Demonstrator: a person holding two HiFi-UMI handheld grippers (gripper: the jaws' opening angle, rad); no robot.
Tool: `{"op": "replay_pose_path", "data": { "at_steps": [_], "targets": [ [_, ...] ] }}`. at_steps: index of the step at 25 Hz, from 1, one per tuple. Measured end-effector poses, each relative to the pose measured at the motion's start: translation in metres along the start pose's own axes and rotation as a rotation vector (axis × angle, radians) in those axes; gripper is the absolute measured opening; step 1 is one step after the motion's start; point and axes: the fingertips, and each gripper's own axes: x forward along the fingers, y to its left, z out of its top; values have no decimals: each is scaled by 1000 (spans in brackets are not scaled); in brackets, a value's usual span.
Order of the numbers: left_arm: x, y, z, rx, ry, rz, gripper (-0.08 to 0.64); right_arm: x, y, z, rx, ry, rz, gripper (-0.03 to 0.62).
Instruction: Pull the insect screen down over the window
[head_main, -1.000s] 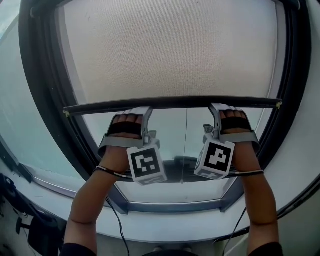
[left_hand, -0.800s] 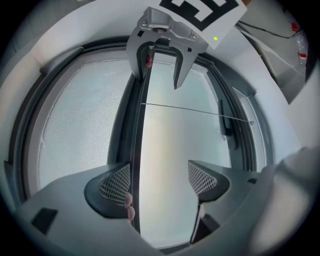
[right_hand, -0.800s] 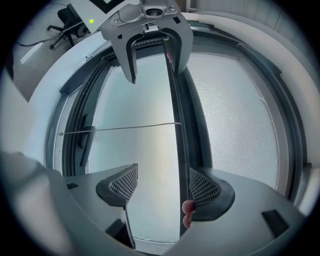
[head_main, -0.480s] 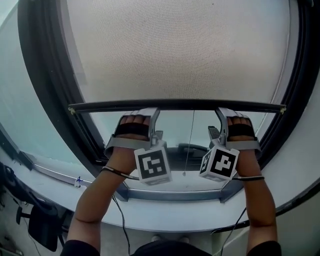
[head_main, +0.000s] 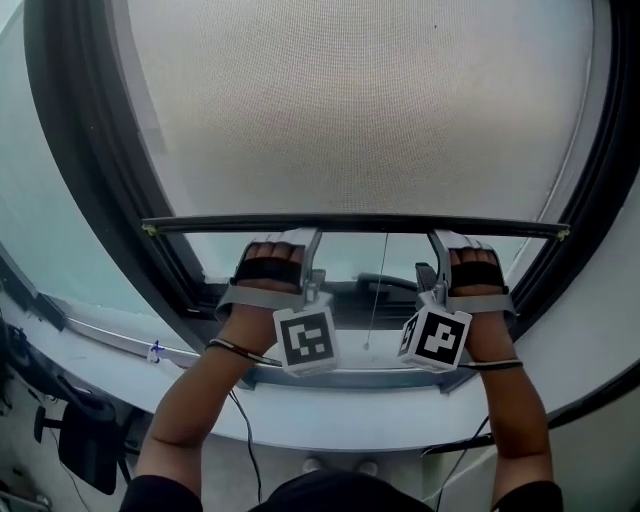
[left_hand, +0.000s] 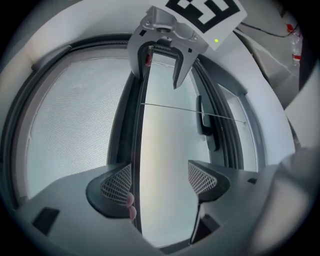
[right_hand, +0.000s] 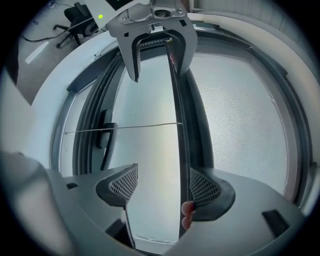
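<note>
Mid-frame, an open gap lies between the screen's bottom bar (head_main: 355, 224) and the lower window frame (head_main: 340, 378). A thin pull cord (head_main: 377, 290) hangs through its centre, before a dark window handle (head_main: 395, 284). The left hand-held gripper (left_hand: 160, 182) and right hand-held gripper (right_hand: 162, 186) fill either side. Curved frame sides (head_main: 100, 200) close both ends.

Bright daylight comes in through the window (head_main: 340, 258) beyond the fingers (left_hand: 202, 176). The frame (head_main: 90, 200) looks dark. Picture edges bend, and corners go black.
</note>
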Motion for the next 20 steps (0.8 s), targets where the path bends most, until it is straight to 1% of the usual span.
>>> {"op": "replay_pose_path", "data": {
  "at_steps": [4, 7, 9, 10, 12, 16, 18, 20],
  "targets": [
    [9, -39, -3, -3, 12, -36, 350, 5, 38, 1, 33, 4, 35, 305],
    [14, -68, -4, -19, -15, -109, 350, 11, 72, -5, 4, 27, 100, 305],
    [17, -83, -4, -19, -31, -111, 351, 12, 92, -7, -8, 24, 120, 305],
    [18, -91, -6, -14, -21, -117, 350, 13, 98, -7, -2, 17, 126, 305],
    [19, -104, -8, -13, 1, -158, 350, 12, 108, -4, 10, 2, 154, 305],
    [21, -146, -7, -63, -19, -296, 350, 14, 149, -4, 7, -12, 240, 305],
    [21, -160, -8, -90, -27, -328, 350, 14, 165, -2, 14, -9, 262, 305],
    [21, -163, -8, -115, -24, -325, 350, 14, 170, -3, 23, 2, 272, 305]
  ]
}}
